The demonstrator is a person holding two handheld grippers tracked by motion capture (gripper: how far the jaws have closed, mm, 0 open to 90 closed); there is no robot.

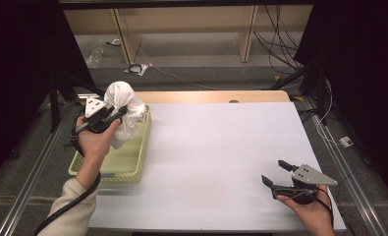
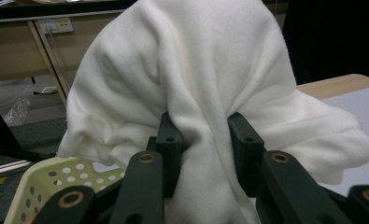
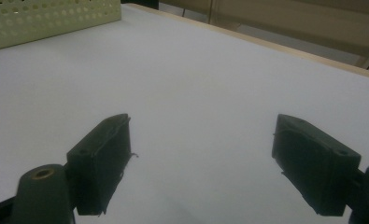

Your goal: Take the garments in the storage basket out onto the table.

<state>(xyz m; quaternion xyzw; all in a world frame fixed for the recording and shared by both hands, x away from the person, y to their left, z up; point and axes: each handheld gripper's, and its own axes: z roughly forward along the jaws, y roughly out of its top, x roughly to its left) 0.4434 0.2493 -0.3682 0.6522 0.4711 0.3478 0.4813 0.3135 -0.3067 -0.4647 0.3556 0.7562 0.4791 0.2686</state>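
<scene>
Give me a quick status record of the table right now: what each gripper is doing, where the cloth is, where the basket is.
left gripper: shut on white cloth, bunched between its jaws
white cloth: lifted over the basket, lower end hanging into it
basket: pale yellow-green, perforated, at table's left edge
right gripper: open, holds nothing, above the white table sheet near the right front corner

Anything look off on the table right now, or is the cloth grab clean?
Nothing looks spilled or damaged. The left gripper has its jaws clamped on a bunched fold of the white cloth, which hangs over the far end of the pale green basket. The right gripper sits open over the bare white mat.
</scene>
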